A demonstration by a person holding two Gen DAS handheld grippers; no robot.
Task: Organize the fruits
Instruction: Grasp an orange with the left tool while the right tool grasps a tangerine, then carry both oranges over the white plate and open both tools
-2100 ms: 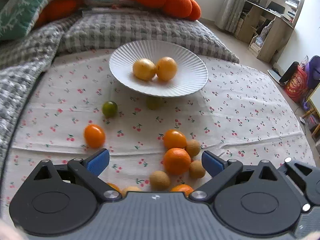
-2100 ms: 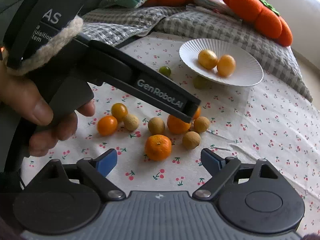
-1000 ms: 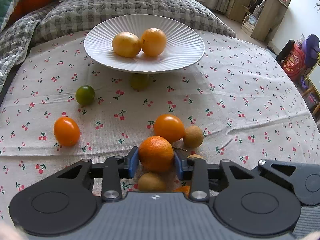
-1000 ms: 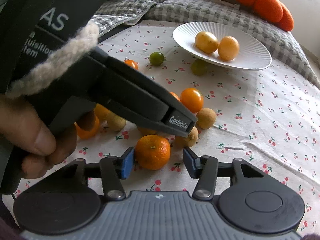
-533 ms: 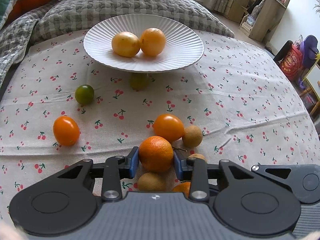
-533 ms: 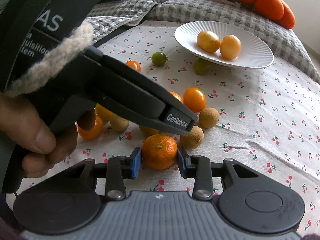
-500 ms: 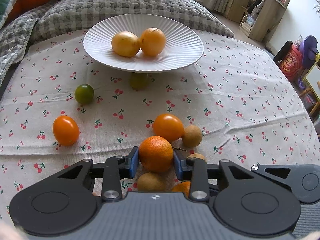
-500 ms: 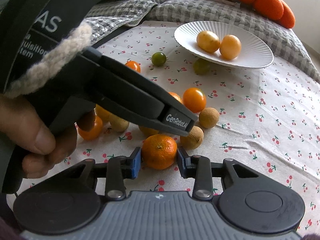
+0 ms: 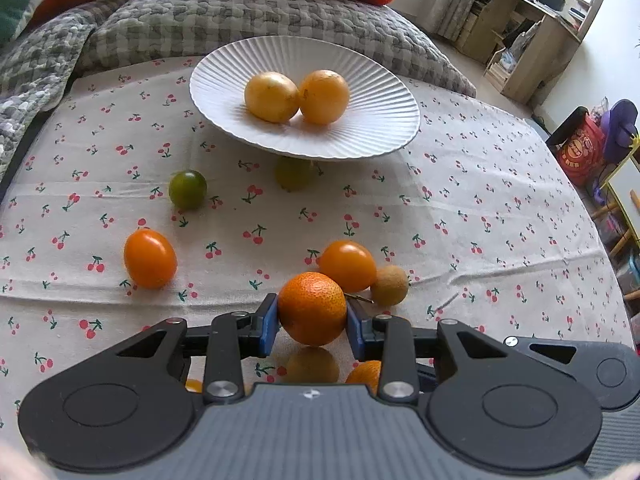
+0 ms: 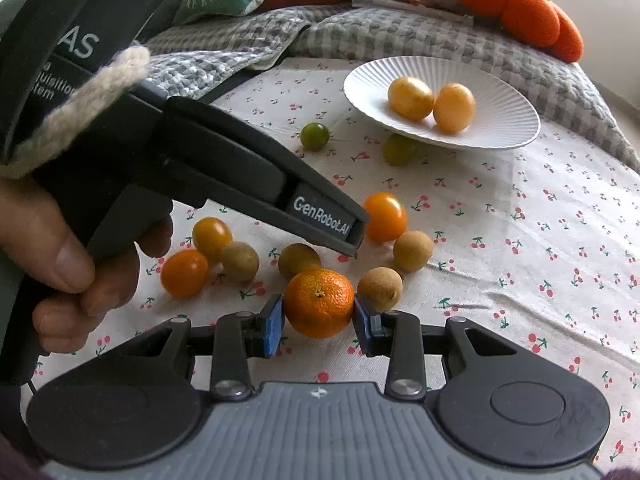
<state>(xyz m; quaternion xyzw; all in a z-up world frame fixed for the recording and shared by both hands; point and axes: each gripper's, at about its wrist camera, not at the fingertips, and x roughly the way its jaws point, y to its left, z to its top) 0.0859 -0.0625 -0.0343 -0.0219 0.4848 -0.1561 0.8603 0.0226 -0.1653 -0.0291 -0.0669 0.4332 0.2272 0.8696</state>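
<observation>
Mandarins are sitting in both grippers: the left gripper (image 9: pixel 312 322) is pinching 1 mandarin (image 9: pixel 312 308) between its blue pads, raised above the cloth (image 9: pixel 480 216), with other small fruit showing beneath it. The right gripper (image 10: pixel 319 322) has just been closing, and its pads are now pressing the sides of a second mandarin (image 10: pixel 319 303) that is lying low over the cloth among the loose fruit. Around that mandarin, 4 brown longans are lying close by, one (image 10: pixel 379 289) touching it on the right. Further out, orange tomatoes (image 10: pixel 385 217) and 2 green fruits (image 10: pixel 315 136) are lying scattered. Beyond them a white plate (image 9: pixel 372 80) is holding 2 yellow fruits (image 9: pixel 272 97) side by side, touching. In the right view, a hand (image 10: pixel 60 264) is gripping the left tool's handle.
</observation>
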